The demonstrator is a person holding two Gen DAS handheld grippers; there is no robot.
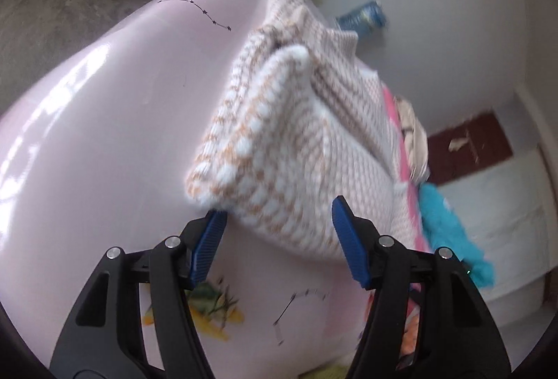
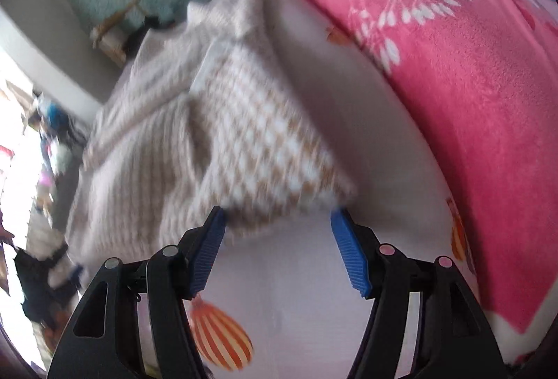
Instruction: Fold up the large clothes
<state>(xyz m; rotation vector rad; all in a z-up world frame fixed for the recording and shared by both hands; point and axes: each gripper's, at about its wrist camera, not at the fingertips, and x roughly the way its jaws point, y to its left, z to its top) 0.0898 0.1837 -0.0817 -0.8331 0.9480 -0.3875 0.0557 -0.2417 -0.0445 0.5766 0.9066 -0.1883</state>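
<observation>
Blanket [image 2: 453, 82], pink, shows fully beside sweater [image 2: 216, 135] rightward.

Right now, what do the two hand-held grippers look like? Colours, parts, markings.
Both match. The left hand-held gripper and the right hand-held gripper each have glossy black plastic arms with triangular cut-outs, round silver pivot pins and blue ribbed fingers. No cables, labels or sleeves show.

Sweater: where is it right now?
The sweater lies on the pale pink sheet, just ahead of both open hand-held grippers; in the right wrist view the pink blanket is to its right.
</observation>
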